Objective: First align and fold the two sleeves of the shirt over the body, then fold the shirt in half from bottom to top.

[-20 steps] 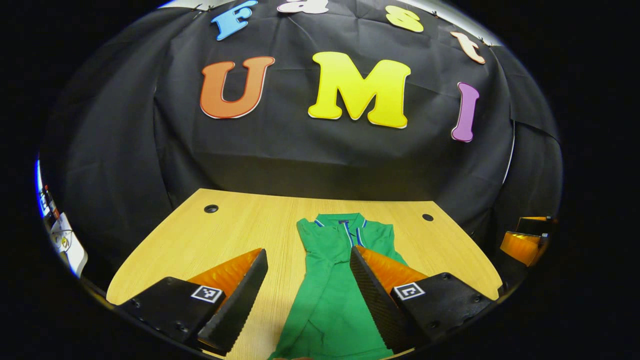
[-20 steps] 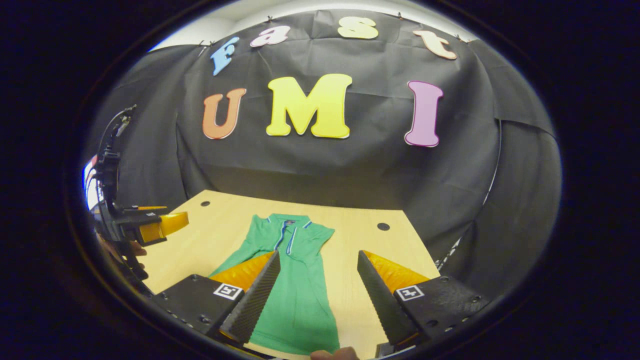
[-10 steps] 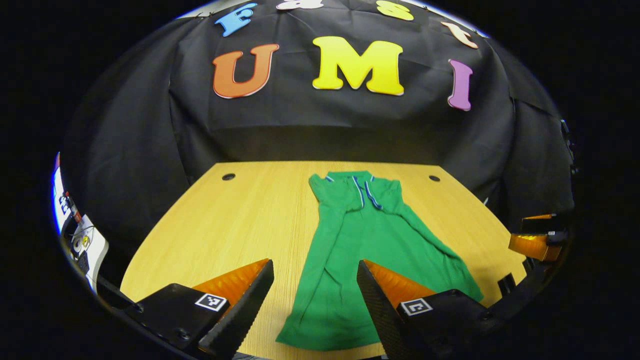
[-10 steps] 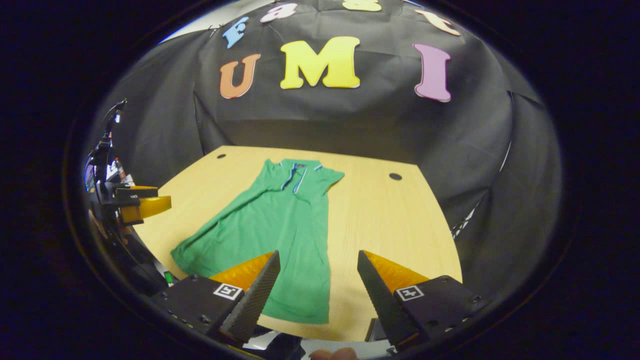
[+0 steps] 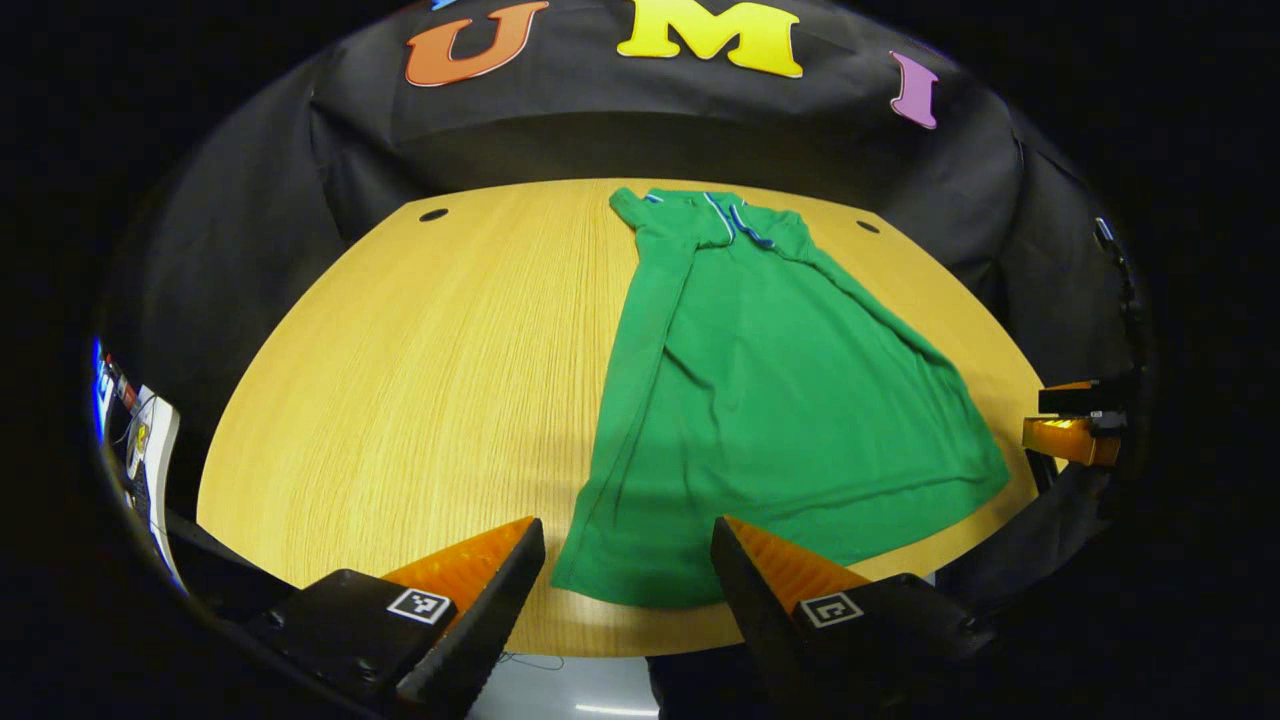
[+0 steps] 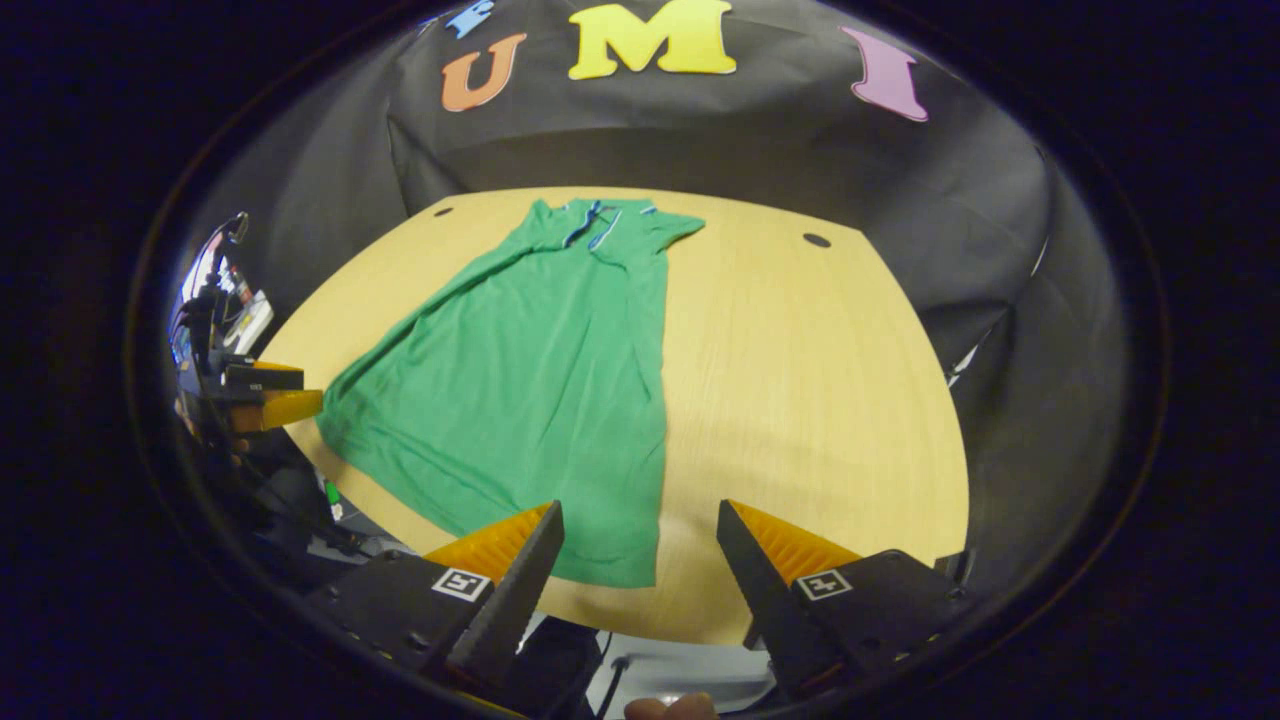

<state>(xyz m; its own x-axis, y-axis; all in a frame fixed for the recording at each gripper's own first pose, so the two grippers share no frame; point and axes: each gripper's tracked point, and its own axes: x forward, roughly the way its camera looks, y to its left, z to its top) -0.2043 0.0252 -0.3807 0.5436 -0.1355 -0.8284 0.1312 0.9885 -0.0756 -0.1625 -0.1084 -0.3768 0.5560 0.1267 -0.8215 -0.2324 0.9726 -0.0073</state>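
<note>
The green shirt [image 5: 770,400] lies flat on the wooden counter [image 5: 420,380], collar [image 5: 725,212] toward the far edge and hem [image 5: 640,590] at the near edge, slightly nearer the counter's right side. Its sleeves appear already folded over the body, so the sleeve step looks done and the bottom-to-top fold is the one in hand. The left hand-held gripper [image 5: 628,590] hangs above the near edge with its fingers apart and nothing between them, lined up over the hem's left corner. The right hand-held gripper [image 6: 640,575] hangs likewise, fingers spread and empty, over the hem's right corner [image 6: 630,575]. Judging from this, the next move calls for both to drop onto their corners, pinch the hem through both layers, then lift and carry it evenly to the collar, keeping the edges square.
</note>
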